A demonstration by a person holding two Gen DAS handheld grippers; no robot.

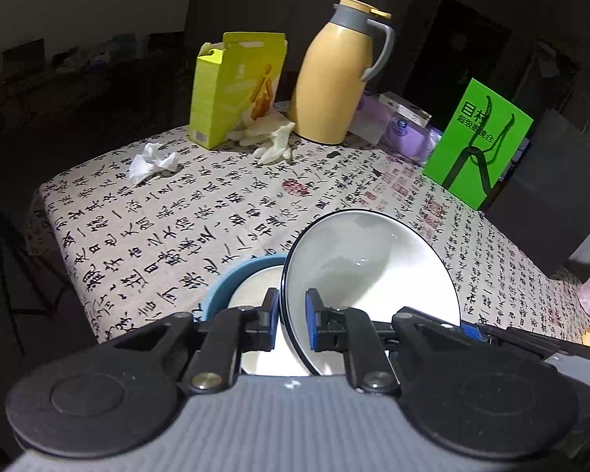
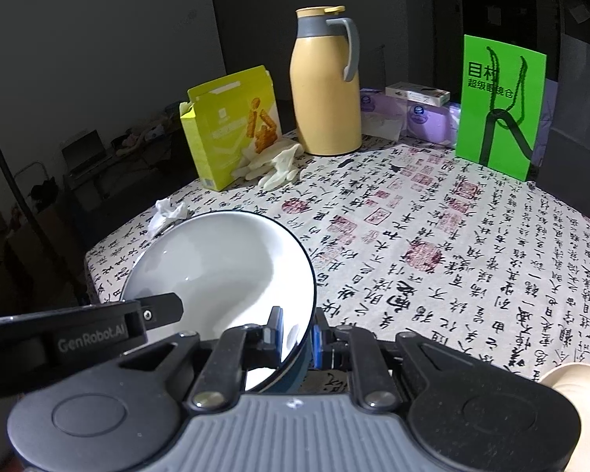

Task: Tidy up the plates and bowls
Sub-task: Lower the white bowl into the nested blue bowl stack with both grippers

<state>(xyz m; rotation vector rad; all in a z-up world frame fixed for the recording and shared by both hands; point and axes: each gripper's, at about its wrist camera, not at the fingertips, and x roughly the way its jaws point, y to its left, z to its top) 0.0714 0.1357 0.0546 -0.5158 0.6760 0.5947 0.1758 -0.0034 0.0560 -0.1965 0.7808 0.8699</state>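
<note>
- A blue-rimmed bowl [image 1: 232, 281] sits on the calligraphy-print tablecloth [image 1: 177, 216], just left of and beyond the left gripper's [image 1: 292, 320] fingertips.
- The left gripper, jaws nearly closed, pinches the left rim of a white bowl [image 1: 373, 271] with a dark edge, tilted above the cloth.
- The right gripper [image 2: 297, 334], equally narrow, clamps the same bowl's right rim.
- Beyond the fingers stand a yellow box [image 2: 232, 126], tan thermos jug [image 2: 324, 86] and green card [image 2: 499, 106].
</note>
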